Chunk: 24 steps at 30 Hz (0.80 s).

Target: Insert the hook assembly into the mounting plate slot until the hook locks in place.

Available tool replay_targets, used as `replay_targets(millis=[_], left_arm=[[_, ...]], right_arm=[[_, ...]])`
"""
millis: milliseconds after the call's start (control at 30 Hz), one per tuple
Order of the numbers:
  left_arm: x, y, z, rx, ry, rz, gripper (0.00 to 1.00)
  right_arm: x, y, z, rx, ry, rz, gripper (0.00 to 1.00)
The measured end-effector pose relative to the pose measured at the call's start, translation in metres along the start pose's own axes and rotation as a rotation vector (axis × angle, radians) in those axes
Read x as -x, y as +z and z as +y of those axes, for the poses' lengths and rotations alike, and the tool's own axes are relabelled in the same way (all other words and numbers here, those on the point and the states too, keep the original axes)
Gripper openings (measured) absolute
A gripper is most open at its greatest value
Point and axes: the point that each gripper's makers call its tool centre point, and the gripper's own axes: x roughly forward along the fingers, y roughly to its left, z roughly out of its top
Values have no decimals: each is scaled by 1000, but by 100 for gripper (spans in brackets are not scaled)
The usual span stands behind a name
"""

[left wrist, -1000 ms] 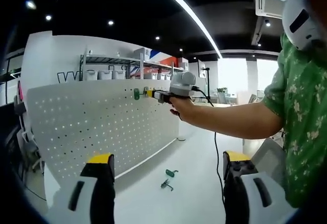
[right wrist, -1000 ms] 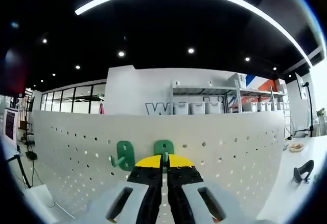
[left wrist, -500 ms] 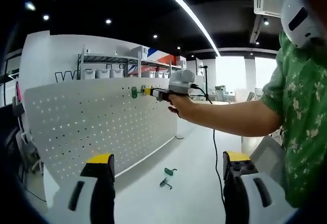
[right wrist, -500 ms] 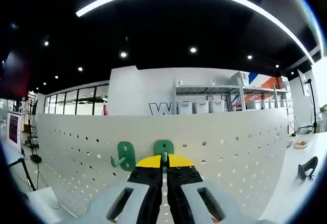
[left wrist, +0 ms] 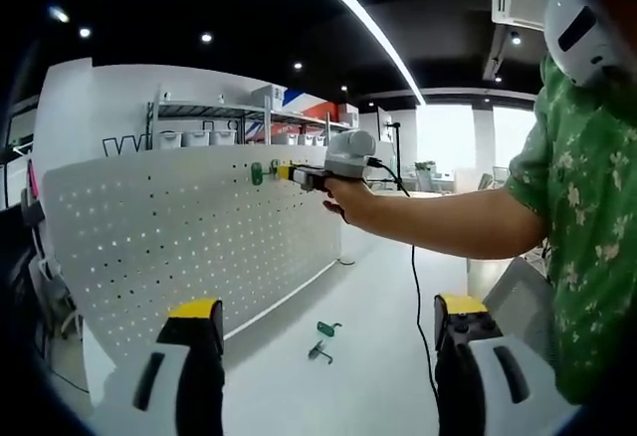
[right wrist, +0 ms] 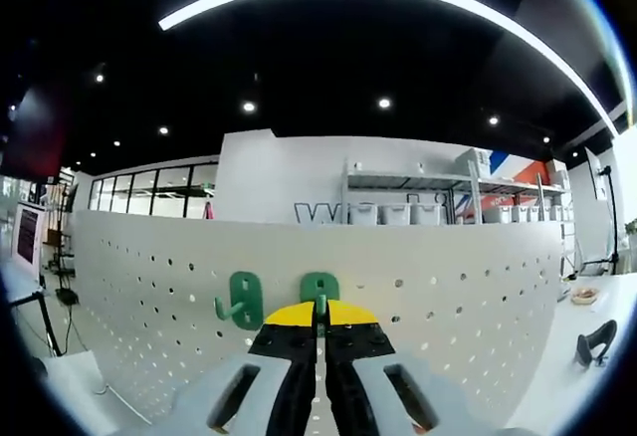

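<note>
The small green plastic hook (right wrist: 319,293) is pinched in the right tongs (right wrist: 319,328), up against the white perforated pegboard (right wrist: 448,297) beside another green hook (right wrist: 242,300). It looks light and stiff, so grip its stem. Left tongs (left wrist: 323,341) hang apart over the desk (left wrist: 378,376).

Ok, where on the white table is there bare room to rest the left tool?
The white table is bare between the left tool and the two loose green hooks, and beyond them toward the pegboard foot. It is crowded at the pegboard's top edge, around the right tool.
</note>
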Motion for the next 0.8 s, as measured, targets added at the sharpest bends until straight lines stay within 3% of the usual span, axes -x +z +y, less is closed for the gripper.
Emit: replay_targets(millis=[600,700,800], left_arm=[[-1,1,-1,0,-5,-4,89],[-1,0,-1,0,-5,0,89],[-1,0,-2,3,-9,1,89]], right_arm=[[0,-1,0,11,-17,6,0],[0,0,-3,-44,-14,-7,0],[0,0,-2,-33,-12,-8,0]])
